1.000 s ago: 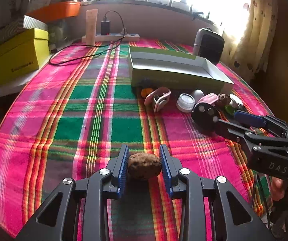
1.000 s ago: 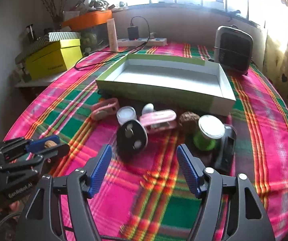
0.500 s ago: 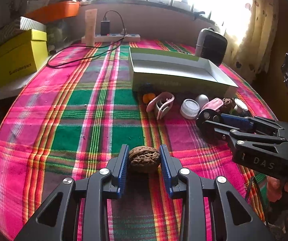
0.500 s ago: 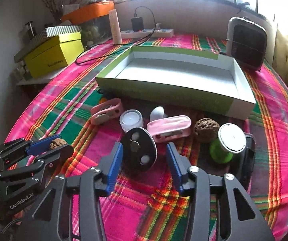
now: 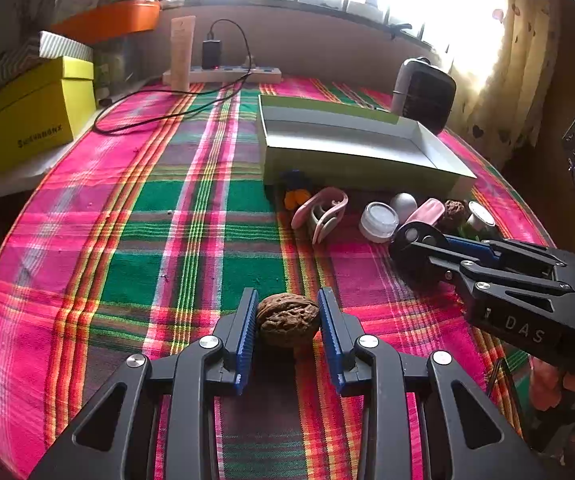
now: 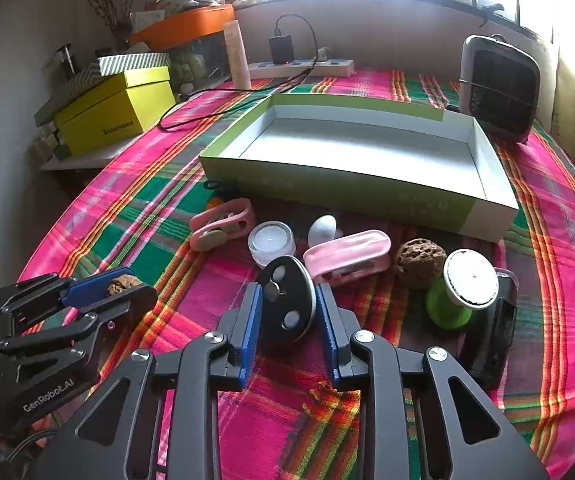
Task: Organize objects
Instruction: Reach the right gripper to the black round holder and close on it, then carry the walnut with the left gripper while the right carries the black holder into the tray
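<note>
My left gripper (image 5: 287,304) is shut on a brown walnut (image 5: 287,320) low over the plaid cloth; the right wrist view shows this gripper (image 6: 127,284) at the left with the walnut (image 6: 121,282) between its blue pads. My right gripper (image 6: 289,300) has its jaws closing, and both pads press on a black oval disc (image 6: 287,308) with pale round spots that stands on edge. From the left wrist view this gripper (image 5: 419,240) reaches in from the right, holding the disc (image 5: 411,236). An open green box (image 6: 367,196) with a white inside lies beyond.
In front of the box lie a pink clip (image 6: 223,224), a small candle jar (image 6: 271,240), a white egg (image 6: 322,228), a pink case (image 6: 347,256), a rough nut (image 6: 419,258), a green spool (image 6: 459,292) and a black device (image 6: 491,336). A heater (image 6: 499,88) stands at back right, a yellow box (image 6: 115,116) at left.
My right gripper moved forward to the black disc and its wide jaws closed onto it. The left gripper kept still, holding the walnut.
</note>
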Demonstrator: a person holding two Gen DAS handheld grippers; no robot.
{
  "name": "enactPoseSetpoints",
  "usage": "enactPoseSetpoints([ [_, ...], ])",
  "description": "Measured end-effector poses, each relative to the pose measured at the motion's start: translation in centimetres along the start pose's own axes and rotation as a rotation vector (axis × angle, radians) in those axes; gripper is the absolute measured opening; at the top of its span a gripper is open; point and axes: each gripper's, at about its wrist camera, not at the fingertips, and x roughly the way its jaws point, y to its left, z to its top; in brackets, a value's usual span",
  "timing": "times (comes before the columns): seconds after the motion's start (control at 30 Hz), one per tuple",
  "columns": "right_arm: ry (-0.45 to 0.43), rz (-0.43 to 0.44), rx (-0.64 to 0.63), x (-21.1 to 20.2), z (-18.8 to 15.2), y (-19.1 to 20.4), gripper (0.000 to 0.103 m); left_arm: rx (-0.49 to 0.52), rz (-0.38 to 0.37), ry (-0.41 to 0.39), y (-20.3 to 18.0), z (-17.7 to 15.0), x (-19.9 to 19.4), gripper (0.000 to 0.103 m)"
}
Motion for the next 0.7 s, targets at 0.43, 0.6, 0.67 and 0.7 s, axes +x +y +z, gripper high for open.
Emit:
enactPoseSetpoints([
  [0.43, -0.022, 0.02, -0.017, -0.8, 0.1, 0.4, 0.027, 0.008, -0.005, -0.019, -0.7, 0.7, -0.7, 0.029],
  [0.6, -0.039, 0.024, -0.014, -1.2, 0.5, 0.3, 0.027, 0.017, -0.008, -0.024, -1.2, 1.3, -0.9, 0.029],
  [0.67, -0.046, 0.025, -0.009, -1.5, 0.8, 0.1, 0.027, 0.024, -0.01, -0.029, -1.4, 1.6, -1.0, 0.029],
  [0.7, -0.049, 0.024, -0.006, -1.6, 1.0, 0.0, 0.027, 0.027, -0.012, -0.029, -1.5, 1.8, -0.9, 0.029],
])
